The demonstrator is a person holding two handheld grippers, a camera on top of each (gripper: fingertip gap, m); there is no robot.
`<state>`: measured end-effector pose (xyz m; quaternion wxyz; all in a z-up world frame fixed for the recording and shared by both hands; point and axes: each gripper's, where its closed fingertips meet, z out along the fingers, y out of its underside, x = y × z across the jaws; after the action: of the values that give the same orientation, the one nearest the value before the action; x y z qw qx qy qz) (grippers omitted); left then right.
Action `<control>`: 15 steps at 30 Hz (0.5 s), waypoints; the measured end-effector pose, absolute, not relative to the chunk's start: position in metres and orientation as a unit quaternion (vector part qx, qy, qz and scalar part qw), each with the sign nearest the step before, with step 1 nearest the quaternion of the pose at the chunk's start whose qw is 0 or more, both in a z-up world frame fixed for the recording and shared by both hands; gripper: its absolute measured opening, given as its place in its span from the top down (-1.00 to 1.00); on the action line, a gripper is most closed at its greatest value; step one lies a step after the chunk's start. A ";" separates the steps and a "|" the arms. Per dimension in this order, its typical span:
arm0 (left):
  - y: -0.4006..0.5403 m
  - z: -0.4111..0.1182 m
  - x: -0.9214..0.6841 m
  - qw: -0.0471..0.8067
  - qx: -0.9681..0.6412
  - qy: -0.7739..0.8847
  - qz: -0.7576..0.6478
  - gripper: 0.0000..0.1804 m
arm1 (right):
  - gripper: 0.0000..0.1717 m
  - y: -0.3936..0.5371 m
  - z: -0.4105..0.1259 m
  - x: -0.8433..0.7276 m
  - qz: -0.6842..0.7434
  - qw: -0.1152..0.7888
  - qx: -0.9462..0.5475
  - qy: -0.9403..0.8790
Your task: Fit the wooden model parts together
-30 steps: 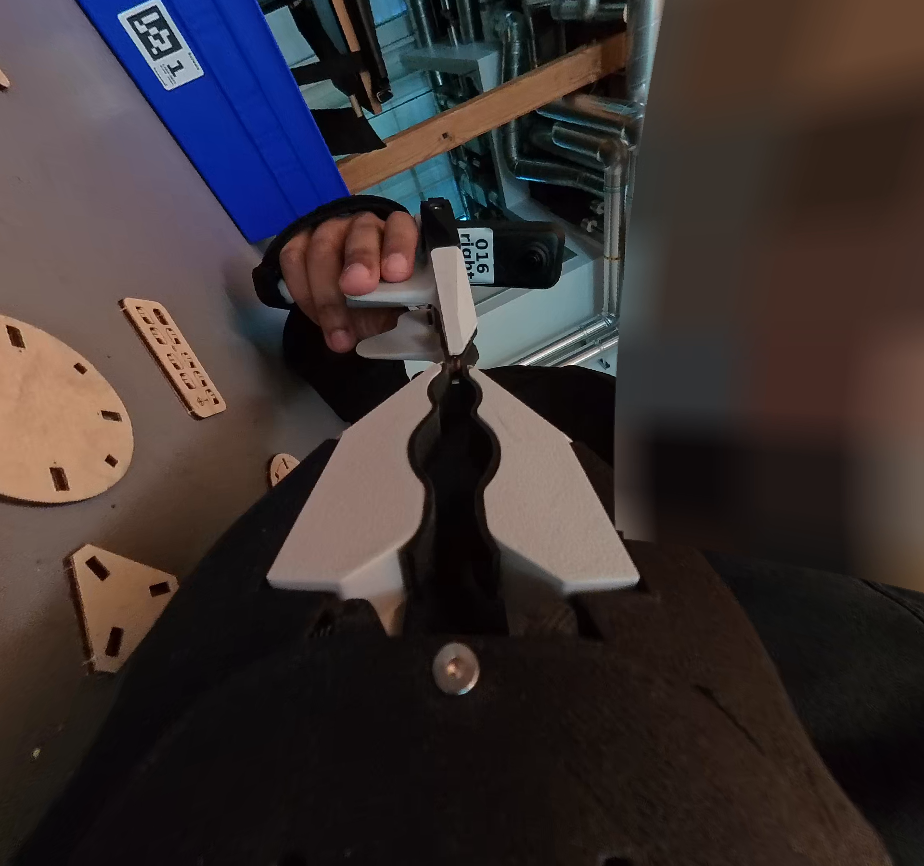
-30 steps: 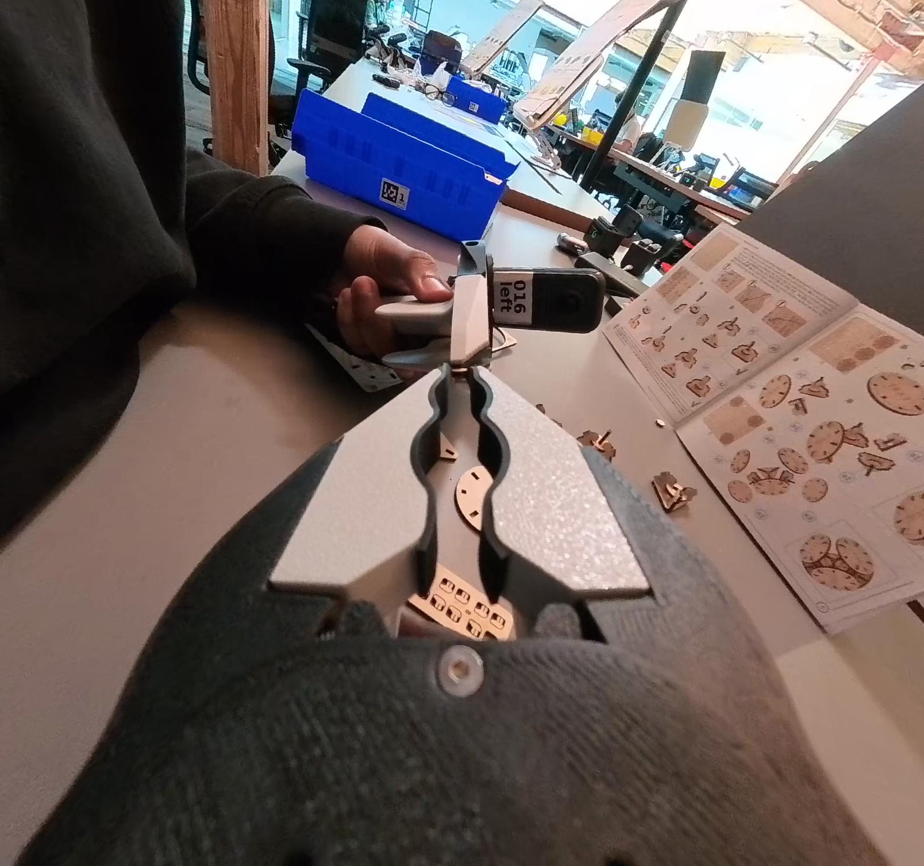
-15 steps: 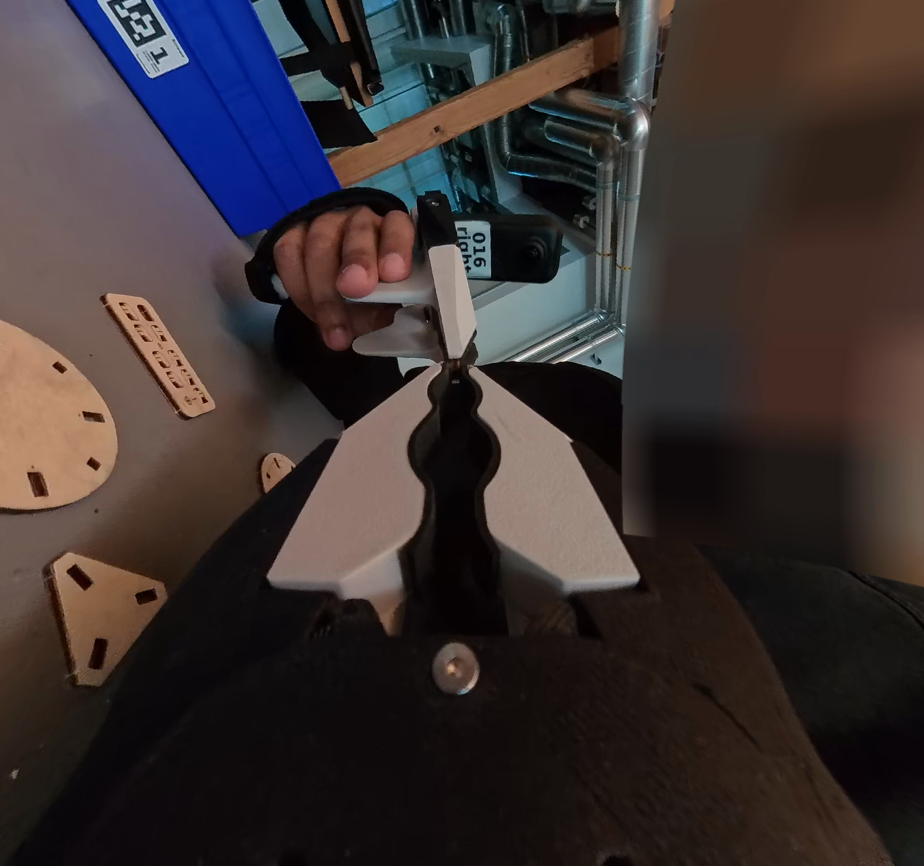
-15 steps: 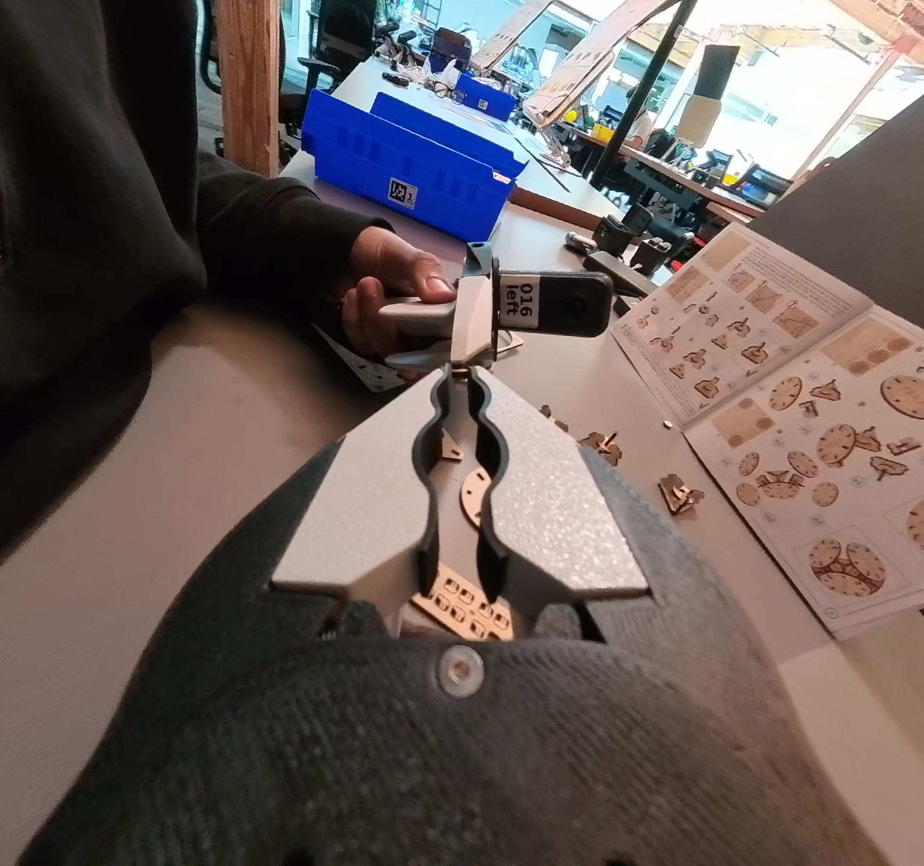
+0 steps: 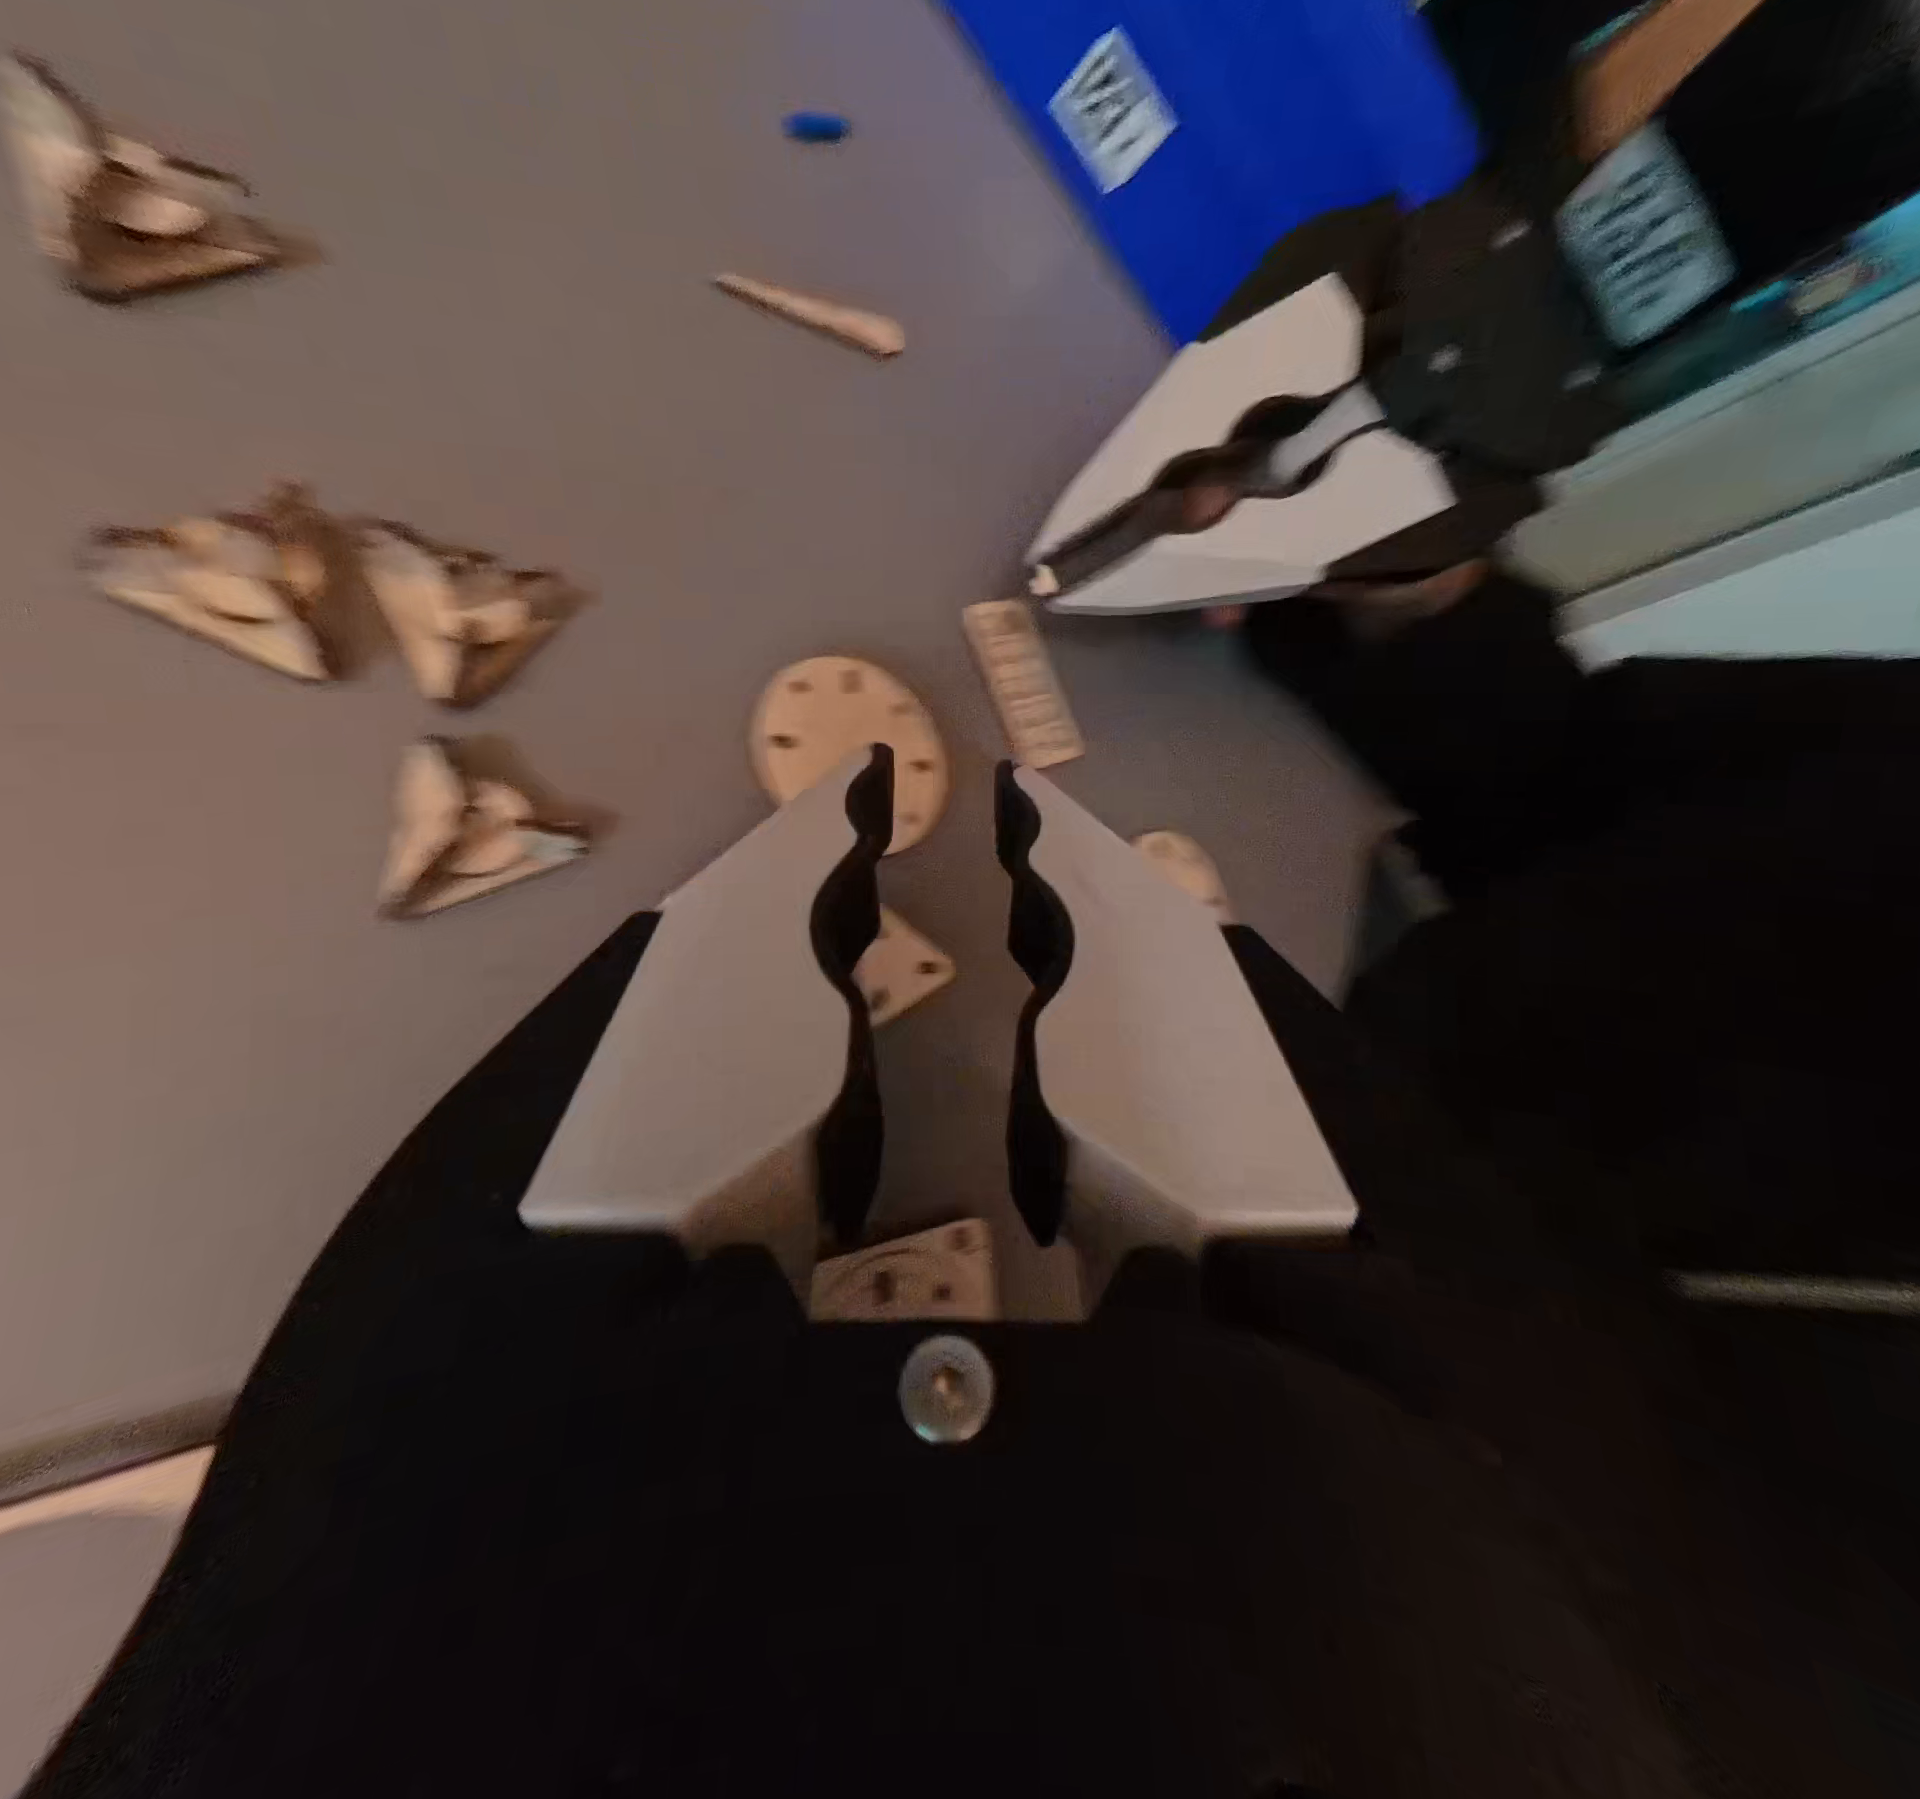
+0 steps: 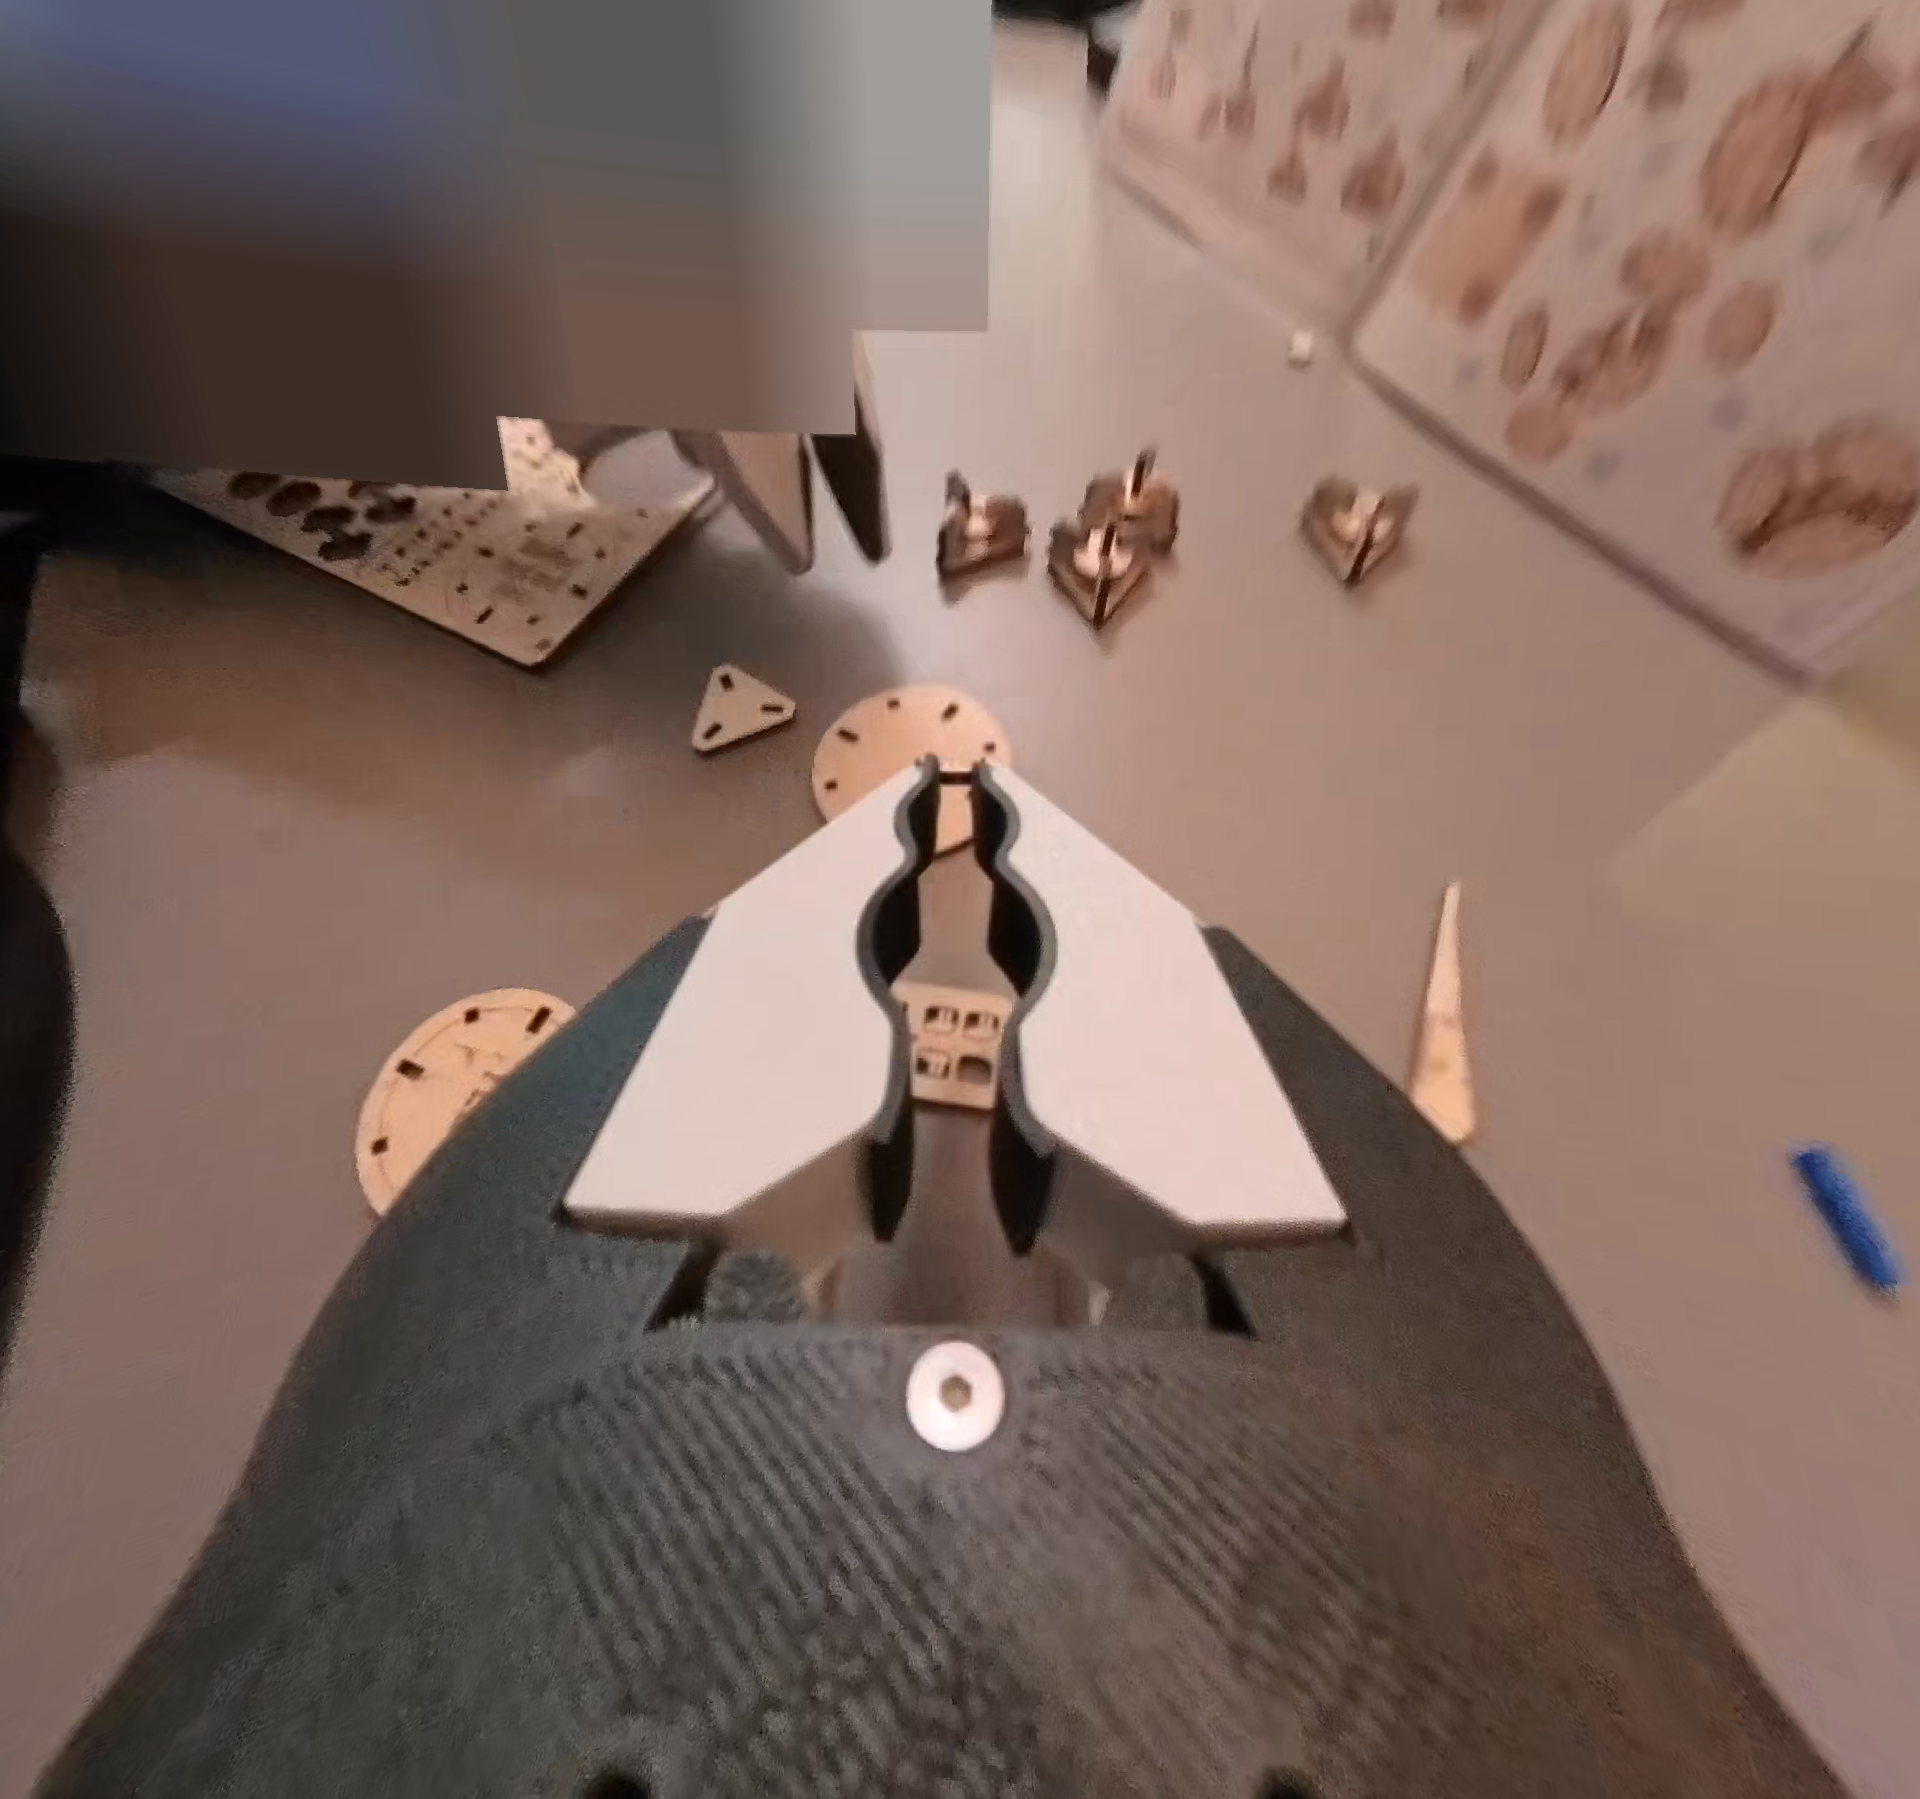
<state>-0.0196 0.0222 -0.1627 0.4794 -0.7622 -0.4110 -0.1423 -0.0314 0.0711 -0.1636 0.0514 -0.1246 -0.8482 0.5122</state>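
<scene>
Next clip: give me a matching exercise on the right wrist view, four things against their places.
Things:
1 round slotted disc
2 triangular plate
3 instruction sheet
4 small blue stick

Places:
a lower right, near the picture's edge
b upper right
c just beyond the right gripper
d left of thing 1

Pairs: 1-c, 2-d, 3-b, 4-a

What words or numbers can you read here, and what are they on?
None can be read.
Sticker on the blue bin: blurred.
Label behind the right gripper: blurred.
Paper sheets: print blurred.
Wooden board: marks too small.
</scene>
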 end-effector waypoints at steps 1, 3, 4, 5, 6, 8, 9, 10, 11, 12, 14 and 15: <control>0.018 -0.170 -0.026 0.457 -0.781 -0.410 -0.118 0.84 | 0.95 0.069 -0.173 -0.030 0.493 0.029 -0.141 -0.858; 0.017 -0.179 -0.033 0.437 -0.800 -0.400 -0.099 0.95 | 0.95 0.065 -0.186 -0.025 0.461 -0.011 -0.157 -0.873; 0.019 -0.183 -0.034 0.431 -0.807 -0.393 -0.095 0.98 | 0.95 0.065 -0.191 -0.025 0.447 -0.018 -0.161 -0.880; 0.021 -0.188 -0.036 0.424 -0.814 -0.388 -0.086 0.98 | 0.96 0.066 -0.195 -0.026 0.431 -0.024 -0.161 -0.888; 0.023 -0.192 -0.038 0.419 -0.819 -0.384 -0.076 0.98 | 0.95 0.067 -0.197 -0.026 0.415 -0.028 -0.159 -0.895; 0.027 -0.199 -0.040 0.415 -0.825 -0.378 -0.062 0.97 | 0.95 0.068 -0.199 -0.028 0.387 -0.031 -0.147 -0.910; 0.028 -0.202 -0.041 0.416 -0.825 -0.377 -0.060 0.97 | 0.95 0.069 -0.200 -0.029 0.373 -0.033 -0.141 -0.917; 0.029 -0.204 -0.041 0.418 -0.824 -0.378 -0.060 0.97 | 0.96 0.068 -0.201 -0.030 0.360 -0.034 -0.132 -0.923; 0.029 -0.206 -0.040 0.418 -0.824 -0.378 -0.062 0.97 | 0.95 0.067 -0.202 -0.030 0.347 -0.036 -0.122 -0.929; 0.029 -0.209 -0.038 0.415 -0.825 -0.377 -0.065 0.96 | 0.95 0.066 -0.203 -0.030 0.335 -0.039 -0.115 -0.934; 0.029 -0.212 -0.035 0.417 -0.827 -0.372 -0.066 0.96 | 0.96 0.062 -0.205 -0.027 0.314 -0.050 -0.100 -0.943; 0.029 -0.213 -0.035 0.419 -0.827 -0.371 -0.060 0.97 | 0.96 0.061 -0.207 -0.027 0.301 -0.052 -0.094 -0.947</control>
<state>-0.0355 0.0291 -0.2126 0.4193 -0.8266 -0.3706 -0.0595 -0.0270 0.0605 -0.2069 -0.0523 -0.0944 -0.9474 0.3014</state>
